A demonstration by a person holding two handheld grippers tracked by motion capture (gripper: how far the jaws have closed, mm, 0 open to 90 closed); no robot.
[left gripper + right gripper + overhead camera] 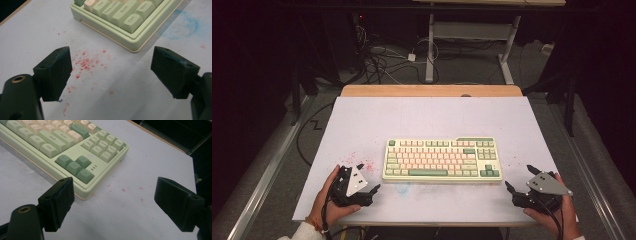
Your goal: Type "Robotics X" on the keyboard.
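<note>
A pale green keyboard [442, 159] with cream and green keys lies in the middle of the white table top [432, 120]. My left gripper [367, 177] rests near the front left, short of the keyboard's left end, jaws wide open and empty. In the left gripper view the keyboard's near left corner [130, 32] lies ahead of the open gripper [110, 72]. My right gripper [519, 177] sits at the front right, also open and empty. In the right gripper view the keyboard's arrow-key corner [82, 170] lies just beyond the left jaw of the gripper [113, 203].
Red specks [85, 63] stain the table left of the keyboard and a faint blue smear [185, 25] marks it in front. A wooden strip [432, 90] edges the far side. Cables [382, 60] and desk legs stand on the floor beyond.
</note>
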